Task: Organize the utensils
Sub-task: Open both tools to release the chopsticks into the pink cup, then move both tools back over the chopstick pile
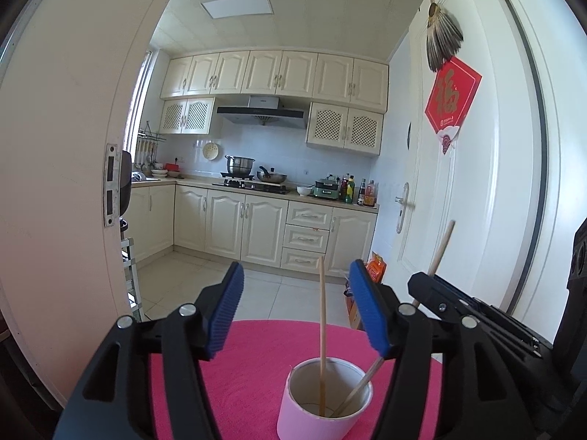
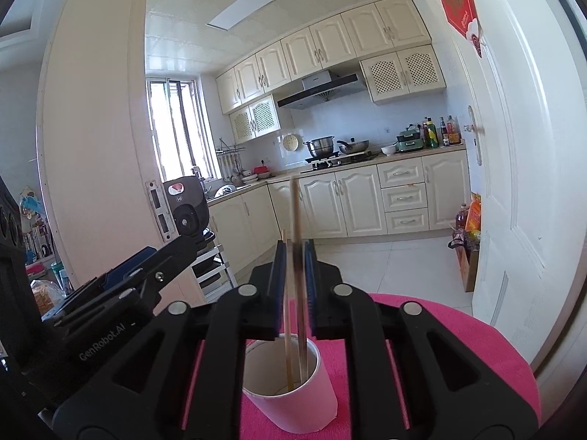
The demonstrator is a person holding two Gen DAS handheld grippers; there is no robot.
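A white cup [image 1: 323,399] stands on a pink round table mat [image 1: 253,359]. One wooden chopstick [image 1: 322,315] stands upright in it. My left gripper [image 1: 295,308] is open and empty, its blue pads either side above the cup. My right gripper [image 2: 295,275] is shut on a second chopstick [image 2: 297,242] whose lower end is inside the cup [image 2: 293,385]; the first chopstick [image 2: 286,308] stands beside it. In the left wrist view the right gripper [image 1: 425,286] comes in from the right holding that slanted chopstick [image 1: 440,249].
The pink mat [image 2: 458,348] covers a small round table. Beyond it is a tiled kitchen floor, cream cabinets [image 1: 256,227], a white door [image 1: 469,183] at right and a door frame at left. Bags and bottles [image 2: 467,234] stand by the door.
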